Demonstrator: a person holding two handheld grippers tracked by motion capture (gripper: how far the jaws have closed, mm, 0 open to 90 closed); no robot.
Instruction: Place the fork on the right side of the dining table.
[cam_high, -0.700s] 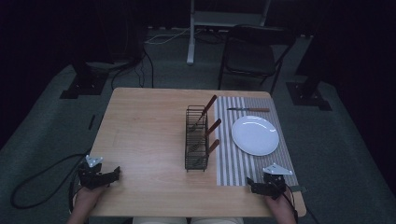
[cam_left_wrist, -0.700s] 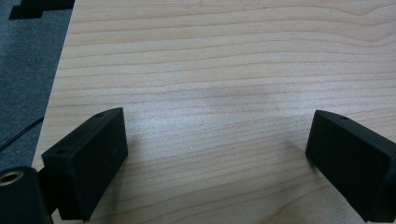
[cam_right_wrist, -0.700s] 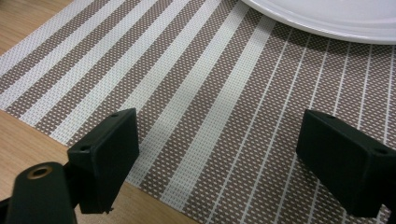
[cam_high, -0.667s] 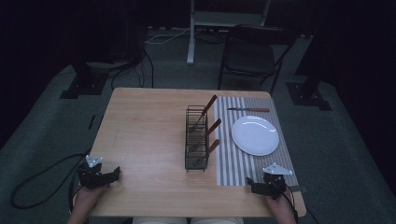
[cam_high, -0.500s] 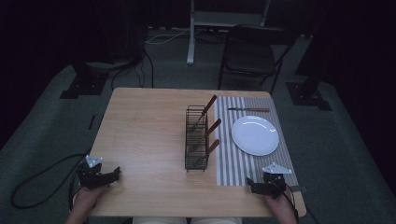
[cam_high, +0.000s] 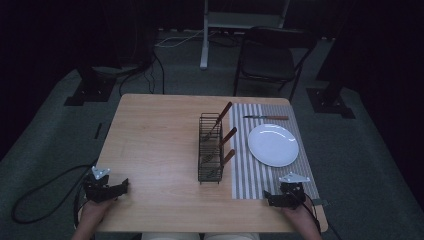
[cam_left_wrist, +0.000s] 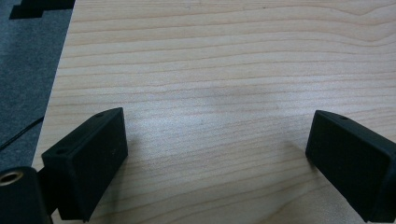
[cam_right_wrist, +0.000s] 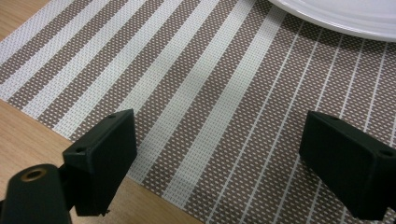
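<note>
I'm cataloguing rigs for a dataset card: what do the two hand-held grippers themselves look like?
Both are black. The left hand-held gripper and right hand-held gripper each carry a pale grey three-cornered plate on top and two blocky, flat-faced black jaws. A dark cable trails from the left one onto the floor.

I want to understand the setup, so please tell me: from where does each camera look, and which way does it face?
High view: above the person's side, looking forward and down on the table; both hands with the left gripper and right gripper show.
Left gripper view: rides the left gripper, facing bare wood between its open jaws.
Right gripper view: rides the right gripper, facing the striped placemat and plate rim, jaws open.
Shared: high and right gripper views both show placemat and plate.
</note>
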